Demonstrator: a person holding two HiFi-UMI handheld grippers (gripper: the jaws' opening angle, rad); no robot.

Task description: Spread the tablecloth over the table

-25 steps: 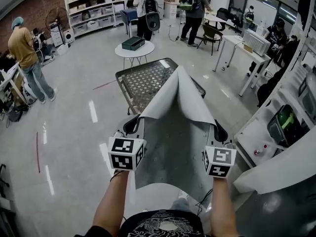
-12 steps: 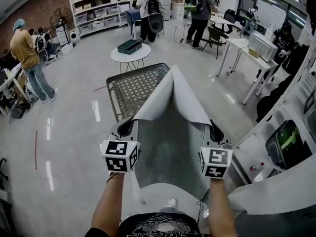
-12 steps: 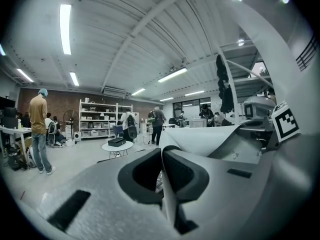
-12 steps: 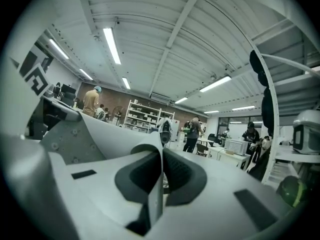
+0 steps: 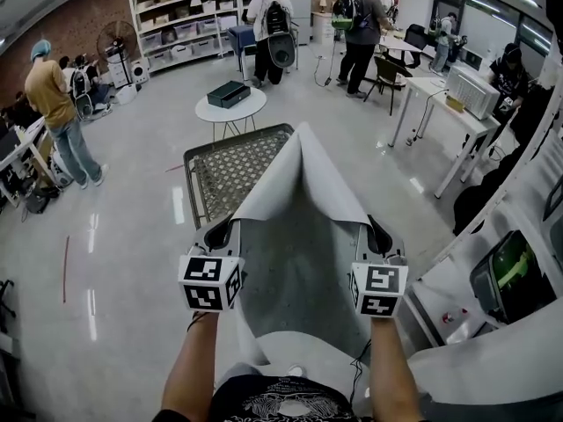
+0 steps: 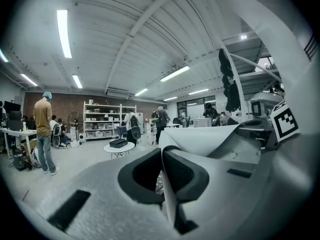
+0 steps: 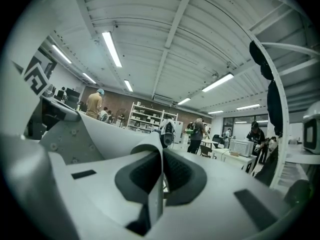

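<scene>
A pale grey tablecloth [image 5: 303,262] hangs stretched between my two grippers, its far part folded into a peak that lies over the mesh-topped metal table [image 5: 230,161]. My left gripper [image 5: 225,229] is shut on the cloth's left corner, and in the left gripper view the cloth [image 6: 200,140] runs out of the pinched jaws [image 6: 162,164] to the right. My right gripper [image 5: 376,229] is shut on the right corner; the right gripper view has the cloth [image 7: 107,134] leaving the jaws [image 7: 162,166] to the left. Both grippers are held level in front of the table's near edge.
A small round white table [image 5: 230,105] with a dark box stands beyond the mesh table. White desks [image 5: 457,117] and benches run along the right. Several people stand at the back and one person [image 5: 54,104] at the left. Shelving [image 5: 176,16] lines the far wall.
Both grippers have pulled back toward me with the cloth, dragging it off the mesh table, so more bare mesh shows now. The grips have not changed.
</scene>
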